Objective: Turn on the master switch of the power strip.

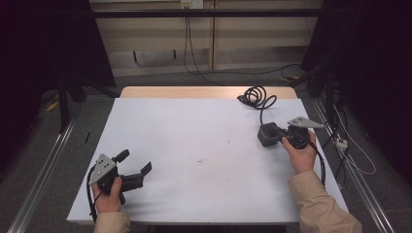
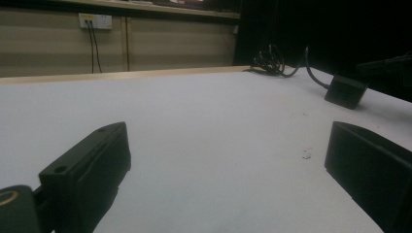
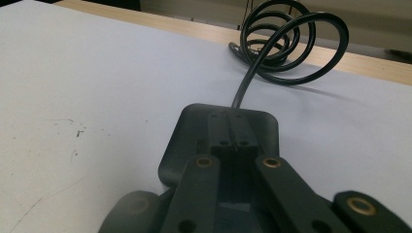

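A dark grey power adapter (image 1: 266, 136) lies on the white table top (image 1: 194, 141) at the right, and its black cable (image 1: 256, 97) curls into a coil near the far edge. My right gripper (image 1: 281, 133) is shut, its jaws pressed together. In the right gripper view the joined tips (image 3: 233, 133) lie over the top of the adapter (image 3: 189, 141), with the coiled cable (image 3: 286, 48) beyond. Nothing shows between them. My left gripper (image 1: 135, 161) rests at the near left, open and holding nothing. Its view (image 2: 226, 141) looks across the table to the adapter (image 2: 346, 91).
The table's wooden back edge (image 1: 204, 92) shows beyond the white sheet. Small dark specks (image 1: 200, 159) mark the middle of the sheet. Cables trail over the floor at the right (image 1: 350, 150), and a wall socket (image 2: 94, 20) sits behind.
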A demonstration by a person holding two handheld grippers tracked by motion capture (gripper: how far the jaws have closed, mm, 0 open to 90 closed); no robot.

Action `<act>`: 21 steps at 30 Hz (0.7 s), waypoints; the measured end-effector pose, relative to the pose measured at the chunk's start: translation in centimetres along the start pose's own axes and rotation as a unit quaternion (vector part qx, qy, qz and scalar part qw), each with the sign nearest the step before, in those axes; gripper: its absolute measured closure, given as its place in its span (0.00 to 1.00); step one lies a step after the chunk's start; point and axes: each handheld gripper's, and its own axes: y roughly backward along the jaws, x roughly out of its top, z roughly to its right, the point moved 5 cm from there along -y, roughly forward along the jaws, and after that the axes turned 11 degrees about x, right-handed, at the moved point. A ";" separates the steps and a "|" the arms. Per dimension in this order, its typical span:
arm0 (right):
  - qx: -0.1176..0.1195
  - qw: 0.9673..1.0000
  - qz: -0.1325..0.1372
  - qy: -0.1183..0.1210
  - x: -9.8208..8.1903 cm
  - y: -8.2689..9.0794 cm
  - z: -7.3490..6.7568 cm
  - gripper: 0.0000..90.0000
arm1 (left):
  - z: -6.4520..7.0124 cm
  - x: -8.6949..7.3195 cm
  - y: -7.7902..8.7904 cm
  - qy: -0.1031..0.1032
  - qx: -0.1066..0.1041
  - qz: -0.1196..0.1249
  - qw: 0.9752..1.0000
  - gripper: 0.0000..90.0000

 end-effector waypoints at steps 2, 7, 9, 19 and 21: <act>0.001 1.000 0.003 -0.001 0.0 -0.1 0.1 1.00 | 0.0 0.1 0.1 0.003 0.003 0.004 1.000 0.03; -0.008 1.000 -0.003 0.012 0.0 -0.1 -0.1 1.00 | 0.0 0.0 0.1 0.001 0.001 0.002 1.000 0.03; -0.009 1.000 -0.004 0.012 0.0 -0.1 -0.1 1.00 | 0.0 0.0 0.1 -0.001 0.001 0.000 1.000 0.03; -0.007 1.000 -0.002 0.012 0.0 -0.1 -0.1 1.00 | 0.1 -0.1 0.0 -0.001 0.002 -0.003 1.000 0.03; -0.005 1.000 -0.001 0.009 0.0 0.0 -0.1 1.00 | 0.0 -0.2 0.0 -0.002 0.003 -0.004 1.000 0.03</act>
